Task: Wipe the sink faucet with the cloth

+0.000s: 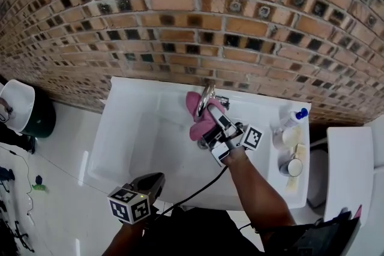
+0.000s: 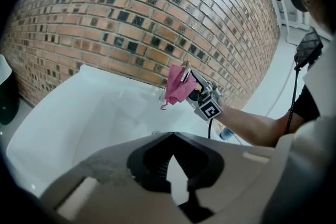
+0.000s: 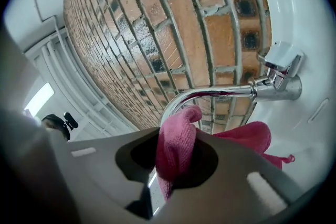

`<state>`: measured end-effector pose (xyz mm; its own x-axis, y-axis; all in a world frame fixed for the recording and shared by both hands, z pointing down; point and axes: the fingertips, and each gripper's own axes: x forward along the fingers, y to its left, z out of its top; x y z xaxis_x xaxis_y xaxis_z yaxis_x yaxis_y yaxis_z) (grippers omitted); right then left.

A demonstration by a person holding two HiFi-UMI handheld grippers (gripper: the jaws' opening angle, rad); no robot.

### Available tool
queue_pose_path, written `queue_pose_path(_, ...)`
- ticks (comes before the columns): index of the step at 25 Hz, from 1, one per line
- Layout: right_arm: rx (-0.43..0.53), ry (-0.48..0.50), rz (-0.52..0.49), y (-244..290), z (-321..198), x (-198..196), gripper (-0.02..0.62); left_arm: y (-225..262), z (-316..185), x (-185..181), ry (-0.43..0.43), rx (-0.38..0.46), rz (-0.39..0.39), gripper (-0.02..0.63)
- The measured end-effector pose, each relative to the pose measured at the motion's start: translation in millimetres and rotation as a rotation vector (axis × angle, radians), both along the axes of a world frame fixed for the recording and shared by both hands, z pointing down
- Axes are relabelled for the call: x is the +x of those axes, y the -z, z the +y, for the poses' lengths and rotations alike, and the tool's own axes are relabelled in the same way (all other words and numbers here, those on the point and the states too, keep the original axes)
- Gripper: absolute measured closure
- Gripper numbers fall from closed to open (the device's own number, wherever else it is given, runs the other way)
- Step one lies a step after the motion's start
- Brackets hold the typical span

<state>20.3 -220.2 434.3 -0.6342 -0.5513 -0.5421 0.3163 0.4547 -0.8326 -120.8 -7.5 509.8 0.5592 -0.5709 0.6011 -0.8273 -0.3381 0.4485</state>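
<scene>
Your right gripper [image 3: 176, 165] is pinched tight on the pink cloth [image 3: 178, 149]. The cloth is soft and fuzzy. One fold sticks up between the jaws and touches the under side of the faucet [image 3: 220, 93], right at its bend. The rest of the cloth bunches up just below the faucet's pipe, and a small thread hangs off one corner.

The faucet is shiny silver. It has a long curved pipe and a blocky handle at its base, where it meets the back of the sink [image 1: 138, 129].

Your left gripper [image 2: 176, 160] is well away from the faucet, low at the front edge of the sink. Its jaws are pressed together with nothing in them.

The sink is white, deep and square, and the faucet stands at the middle of its back rim. Behind the faucet there is a wall of brown and orange bricks [image 1: 180, 21], with some small dark ones mixed in. To the right of the faucet, on the sink's rim, stands a spray bottle [image 1: 294, 119] with a blue top. Far to the left of the faucet, on the pale floor [image 1: 54, 159], sits a dark green bin [image 1: 36, 120]
</scene>
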Motion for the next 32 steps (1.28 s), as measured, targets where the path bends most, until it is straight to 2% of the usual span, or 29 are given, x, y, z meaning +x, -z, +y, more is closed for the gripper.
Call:
queue_pose_path(6, 0.026, -0.003, 0.084, -3, 13, 1, 0.551, 3, 0, 4, -0.046, 0.013, 0.012, 0.601)
queue_pose_path(9, 0.037, 0.0, 0.164, -6, 24, -1, 0.551, 5, -5, 5, -0.069, 0.025, 0.02, 0.601)
queue_pose_path(11, 0.055, 0.001, 0.265, -8, 31, -3, 0.551, 6, -10, 6, -0.088, 0.033, 0.021, 0.601)
queue_pose_path(14, 0.087, -0.033, 0.475, -13, 39, 3, 0.551, 5, -17, 9, -0.117, 0.032, 0.021, 0.601)
queue_pose_path(17, 0.117, -0.147, 0.734, -12, 31, 29, 0.551, 4, -25, 9, -0.13, 0.033, 0.016, 0.601)
queue_pose_path(19, 0.126, -0.251, 0.843, 1, 17, 52, 0.551, 4, -32, 8, -0.13, 0.037, 0.01, 0.601)
queue_pose_path(22, 0.099, -0.378, 0.835, 26, -8, 82, 0.551, 3, -37, 4, -0.126, 0.028, 0.004, 0.601)
queue_pose_path(25, 0.102, -0.46, 0.836, 49, -40, 98, 0.551, 2, -42, 0, -0.113, 0.019, 0.001, 0.601)
queue_pose_path(28, 0.092, -0.447, 0.914, 44, -72, 94, 0.551, 1, -47, -3, -0.086, 0.013, 0.003, 0.601)
queue_pose_path(32, 0.075, -0.354, 1.034, 14, -104, 73, 0.551, -2, -50, -5, -0.049, 0.002, 0.009, 0.601)
